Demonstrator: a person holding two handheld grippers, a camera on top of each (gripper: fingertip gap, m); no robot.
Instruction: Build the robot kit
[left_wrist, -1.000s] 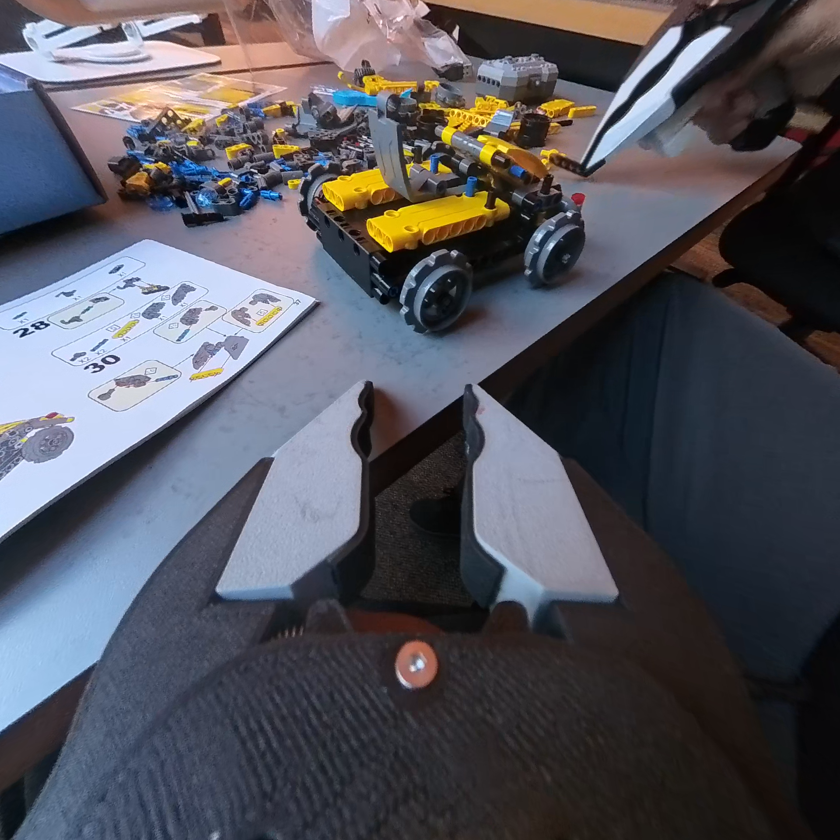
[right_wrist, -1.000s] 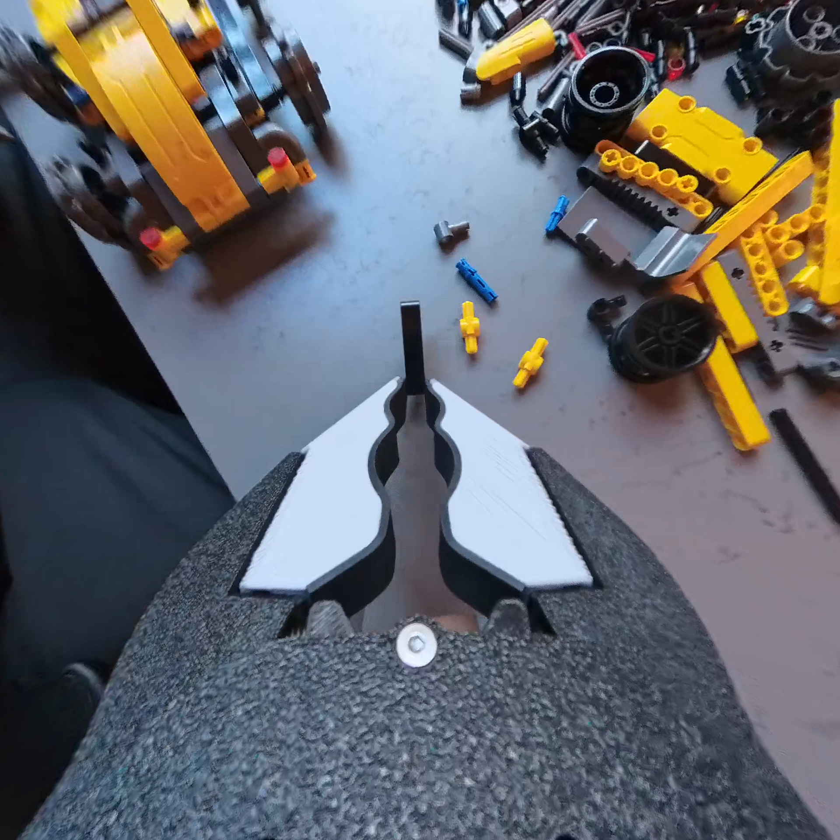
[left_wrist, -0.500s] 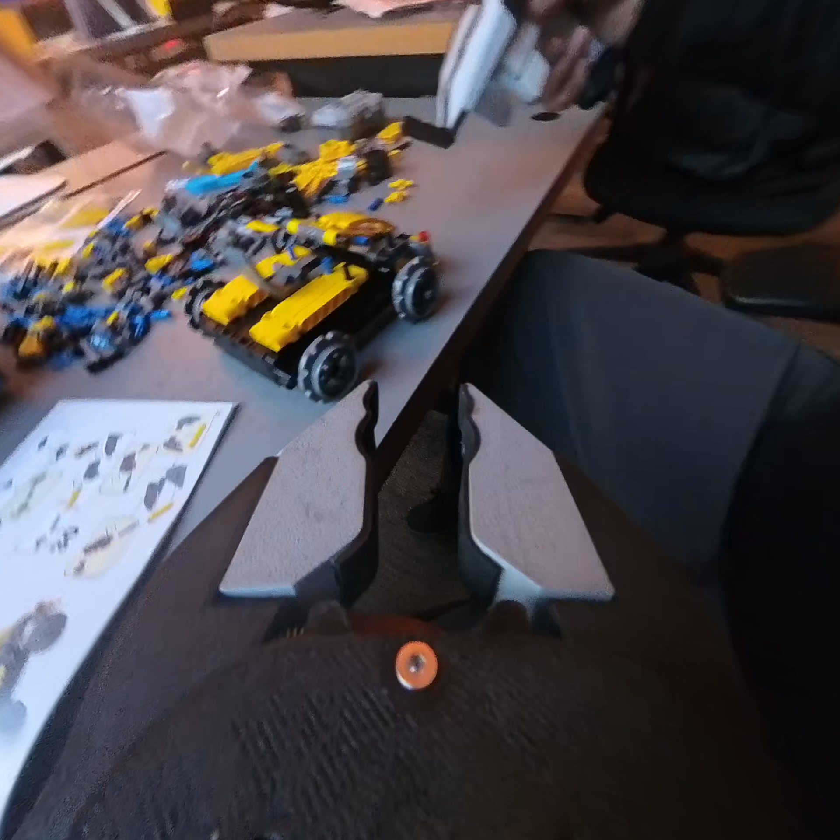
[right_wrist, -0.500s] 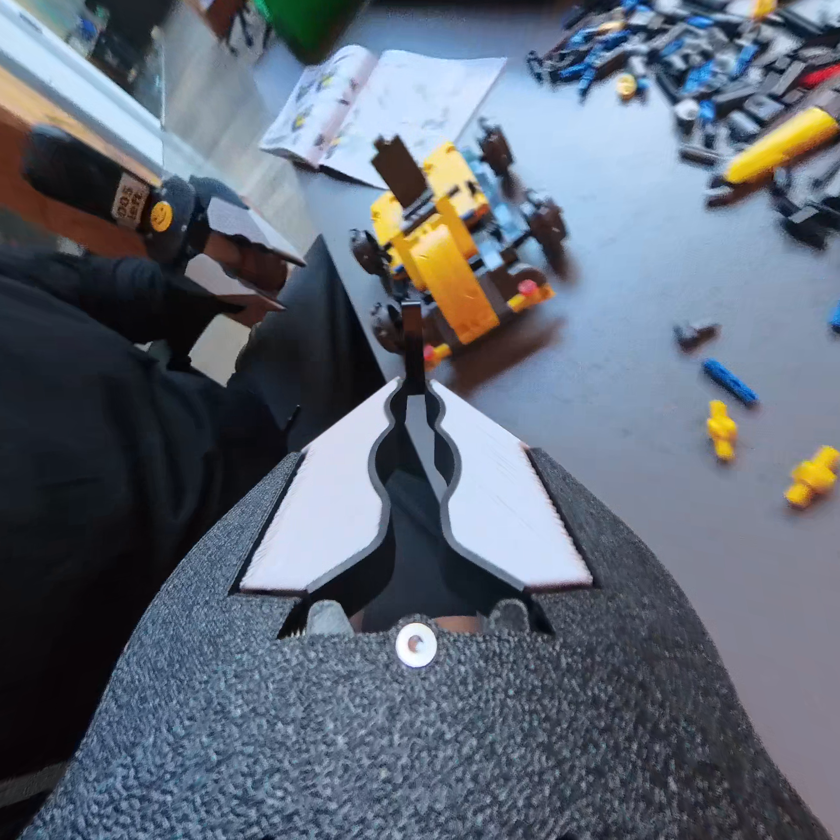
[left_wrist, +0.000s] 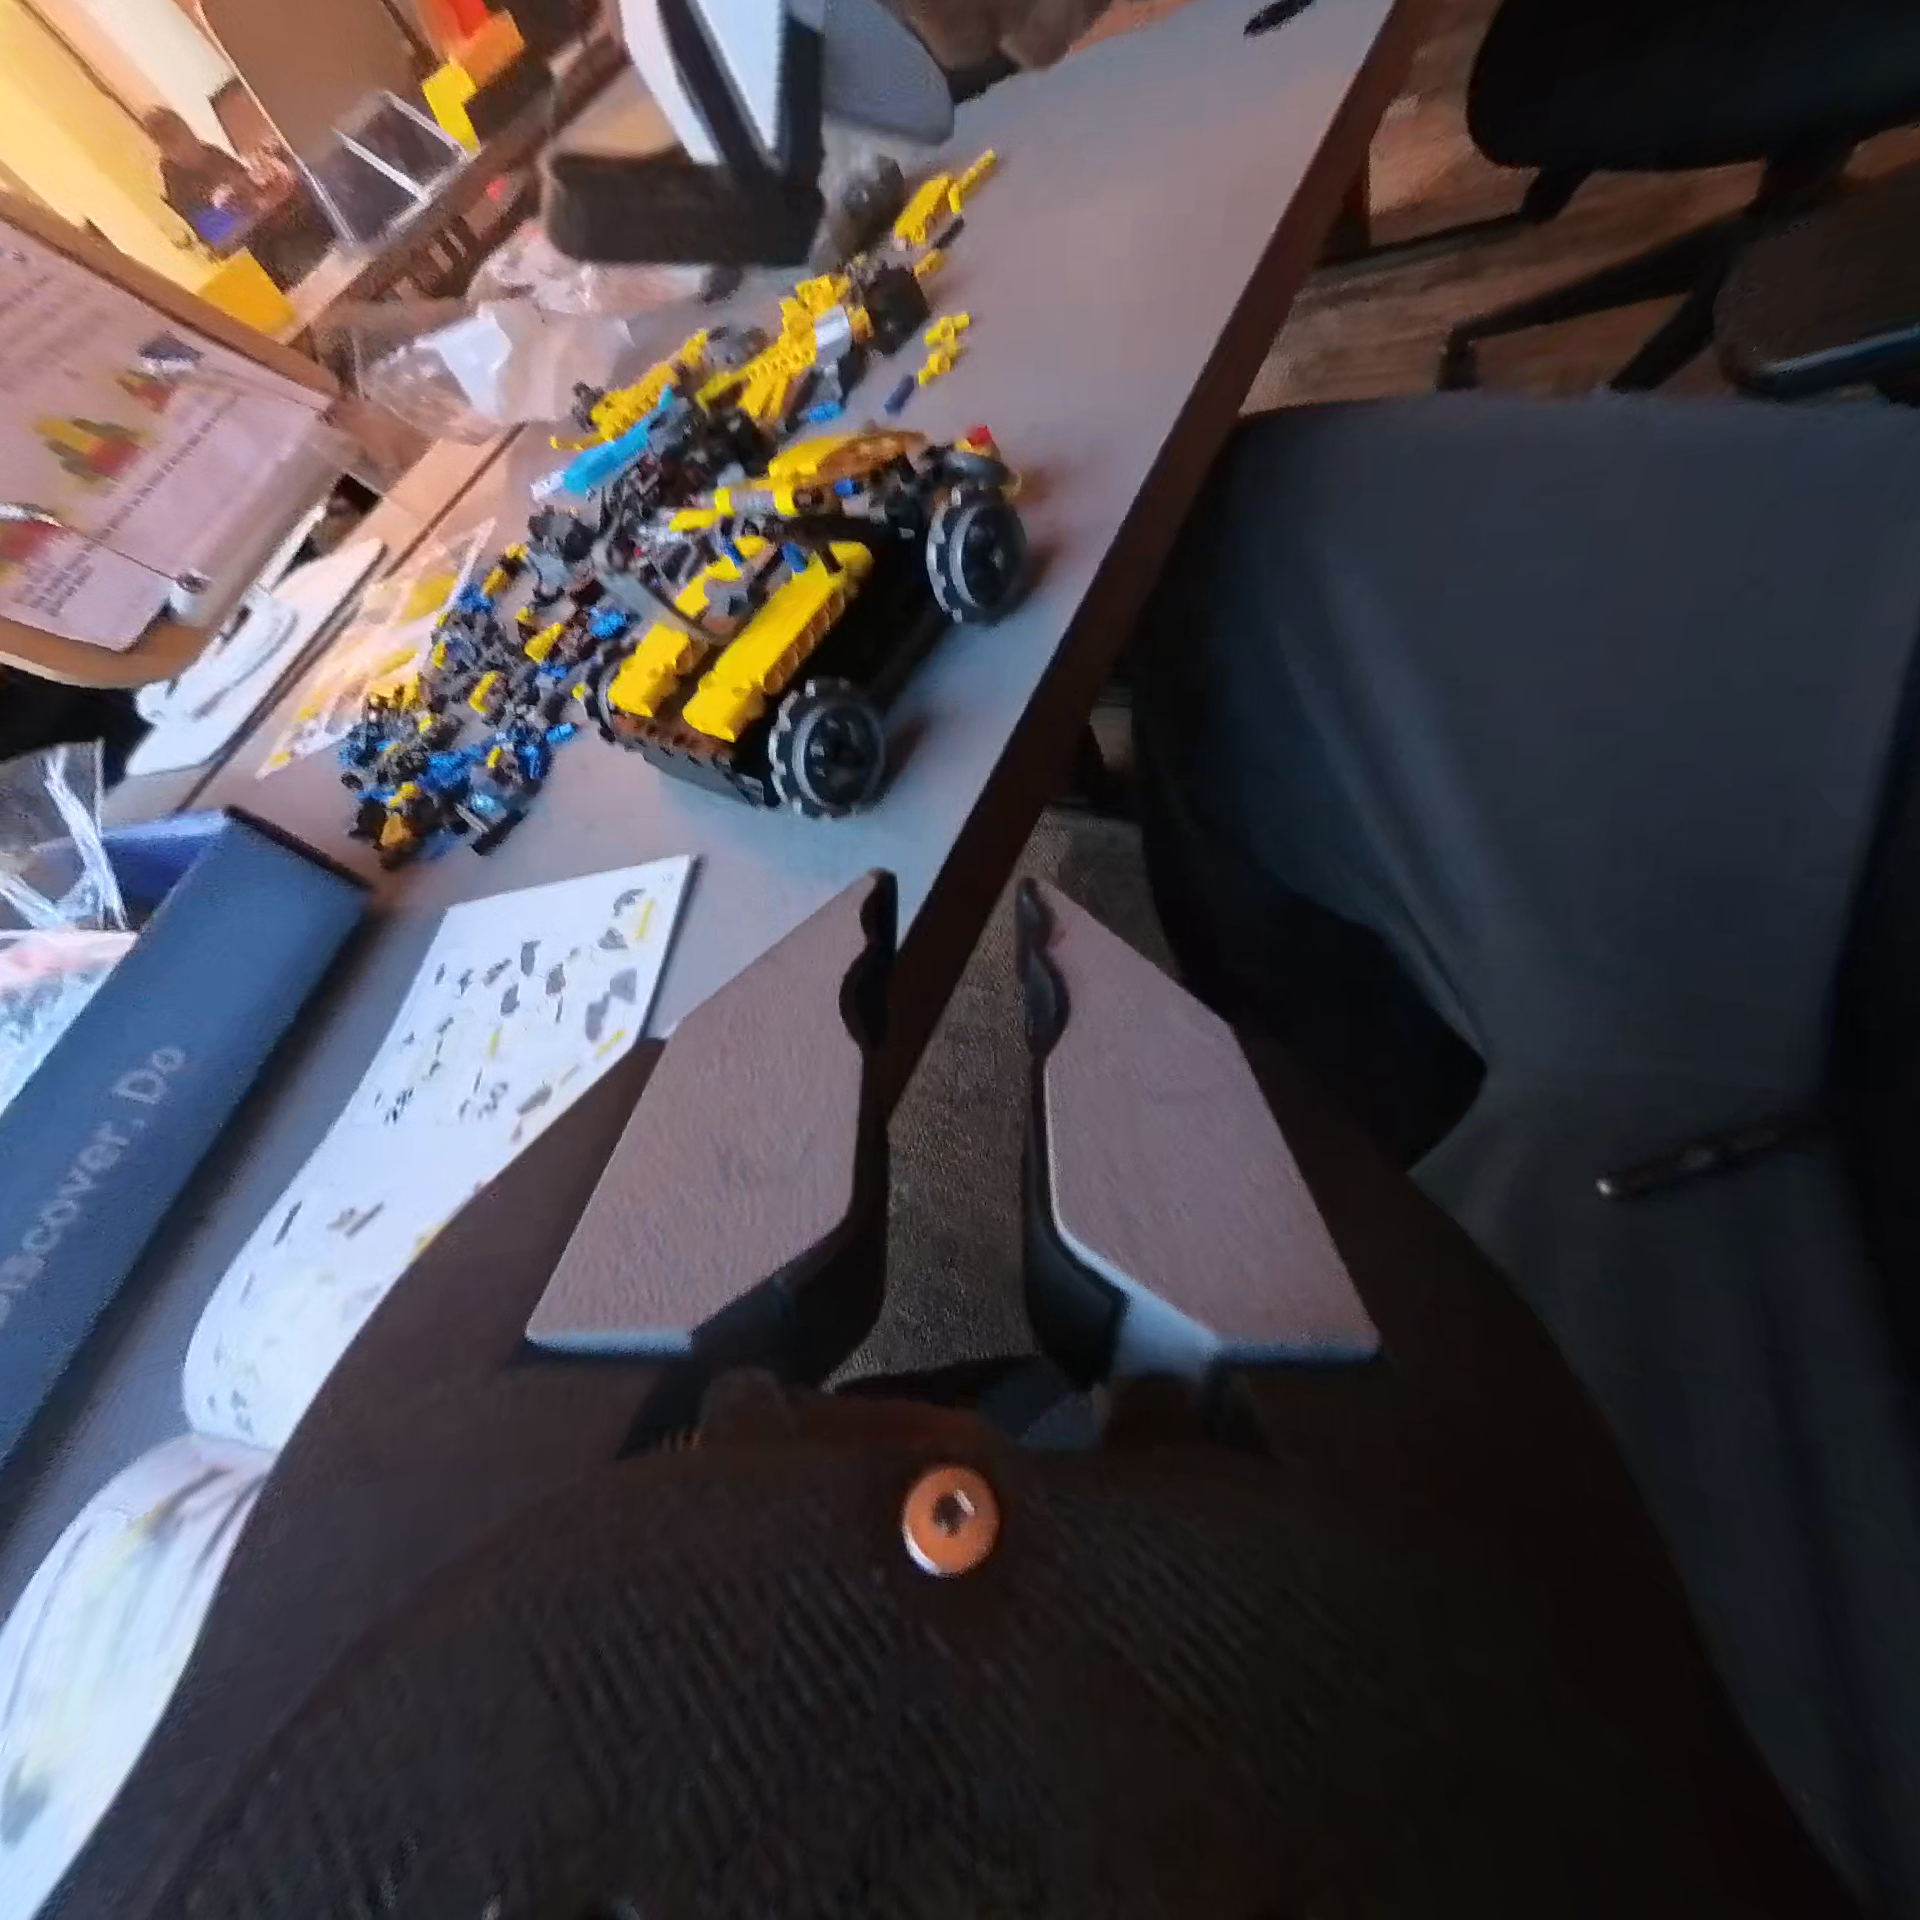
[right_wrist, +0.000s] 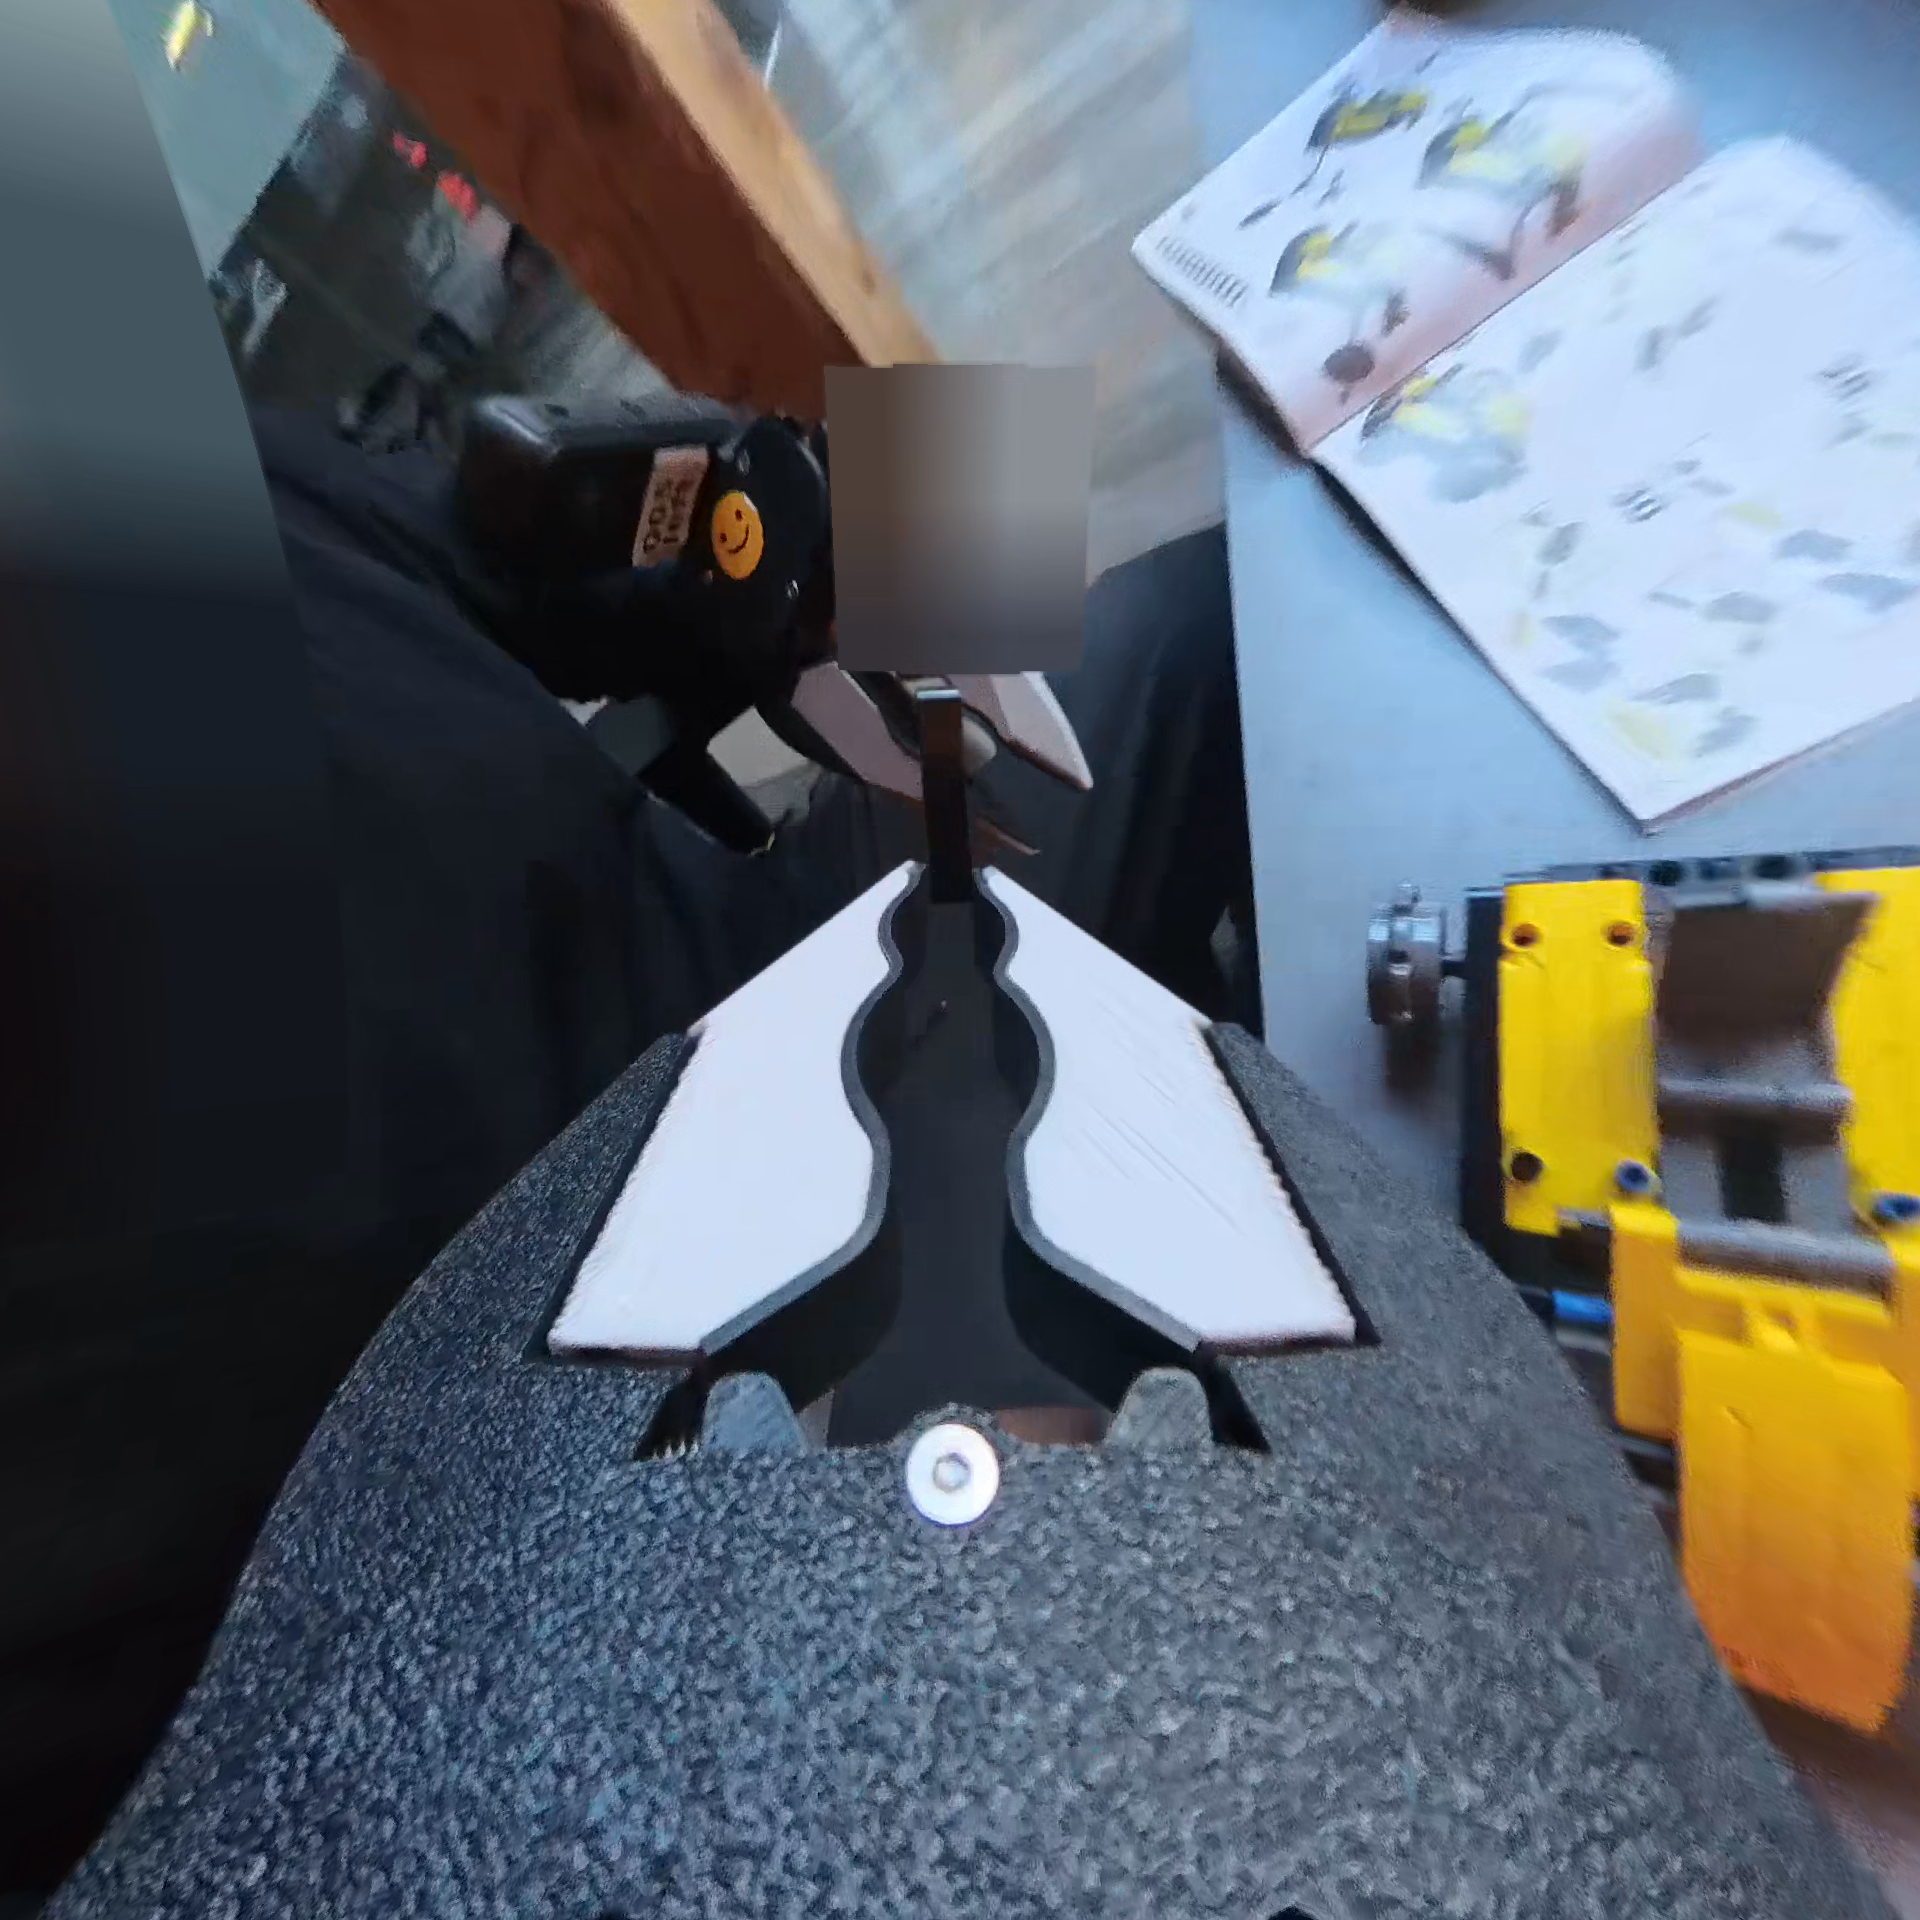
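My right gripper (right_wrist: 948, 883) is shut on a thin black rod (right_wrist: 945, 790) that sticks out forward past its tips. It hovers beside the yellow and black model car (right_wrist: 1662, 1195), off the grey table's (right_wrist: 1351, 727) front edge, and points at my left gripper (right_wrist: 925, 727). My left gripper (left_wrist: 954, 899) is open and empty, held over the table's front edge (left_wrist: 997, 831), short of the car (left_wrist: 800, 623). In the left wrist view the right gripper's white fingers (left_wrist: 717, 73) show blurred at the top.
Several loose yellow, black and blue parts (left_wrist: 468, 738) lie behind the car. An open instruction booklet (left_wrist: 499, 1039) (right_wrist: 1558, 416) and a blue box (left_wrist: 156, 1039) lie at the left. A person's grey-clad lap (left_wrist: 1507, 831) and a dark chair (left_wrist: 1662, 104) are off the table edge. The gap from one gripper's tips to the other's is roughly 10 centimeters.
My right gripper has swung with the black rod from over the loose parts, past the car, toward my left gripper. My left gripper has drawn back and tilted, staying open.
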